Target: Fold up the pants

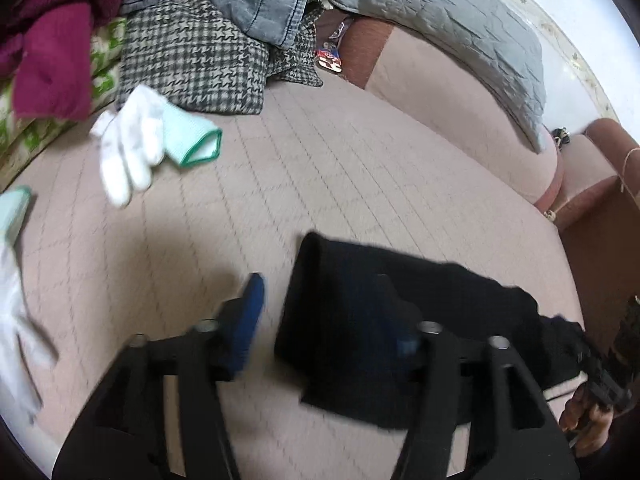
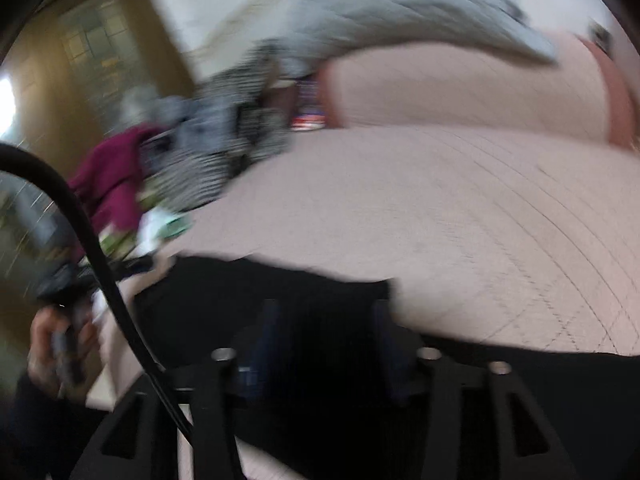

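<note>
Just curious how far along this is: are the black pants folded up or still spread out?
Folded. The black pants lie as a compact rectangular bundle with straight edges on the pink quilted bed, no legs trailing out.

No text, label, brand or number can be read in either view. The small red, white and blue printed packet [image 1: 330, 59], wedged at twelve o'clock between the houndstooth cloth pile and the pink sofa cushion, carries bold markings (too blurred and small to make out as letters or digits).
</note>
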Demonstrator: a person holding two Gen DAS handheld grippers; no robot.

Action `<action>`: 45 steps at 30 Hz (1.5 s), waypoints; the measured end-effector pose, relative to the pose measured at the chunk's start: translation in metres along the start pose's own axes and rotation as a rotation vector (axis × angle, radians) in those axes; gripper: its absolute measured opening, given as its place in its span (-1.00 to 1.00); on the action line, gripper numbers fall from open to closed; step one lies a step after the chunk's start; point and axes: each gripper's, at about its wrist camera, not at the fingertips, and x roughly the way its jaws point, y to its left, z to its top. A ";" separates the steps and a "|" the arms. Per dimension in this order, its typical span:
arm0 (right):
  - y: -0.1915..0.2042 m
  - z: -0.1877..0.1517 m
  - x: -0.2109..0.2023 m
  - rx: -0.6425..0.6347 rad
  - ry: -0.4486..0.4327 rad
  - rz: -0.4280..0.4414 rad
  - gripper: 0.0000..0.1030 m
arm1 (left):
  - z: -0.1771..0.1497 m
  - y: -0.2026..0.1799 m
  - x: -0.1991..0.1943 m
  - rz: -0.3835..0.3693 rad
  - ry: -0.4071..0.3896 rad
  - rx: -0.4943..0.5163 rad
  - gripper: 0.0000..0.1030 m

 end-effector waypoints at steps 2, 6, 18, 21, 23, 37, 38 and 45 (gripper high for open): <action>0.021 -0.014 -0.009 -0.087 0.020 0.051 -0.04 | -0.009 0.001 -0.007 -0.009 0.011 -0.007 0.13; 0.042 -0.044 -0.021 -0.223 0.047 0.066 -0.04 | -0.023 0.006 -0.003 -0.023 0.071 -0.051 0.13; 0.062 -0.058 0.026 -0.376 0.118 -0.002 -0.82 | -0.022 -0.019 0.002 -0.037 0.050 0.015 -0.67; 0.053 -0.046 0.022 -0.246 0.093 0.071 -0.89 | -0.012 -0.017 -0.003 -0.068 0.016 -0.010 -0.79; 0.052 -0.043 0.016 -0.223 0.076 0.090 -0.90 | -0.003 -0.020 -0.008 -0.084 -0.023 0.002 -0.81; 0.061 -0.034 0.003 -0.175 0.030 0.151 -0.95 | 0.011 0.002 -0.013 -0.095 -0.008 -0.078 -0.64; 0.074 -0.035 0.004 -0.234 0.032 0.154 -0.85 | 0.008 0.005 -0.015 -0.100 -0.002 -0.084 -0.54; 0.092 -0.050 0.010 -0.360 0.057 0.067 -0.08 | -0.017 0.003 -0.011 -0.033 0.093 -0.026 0.21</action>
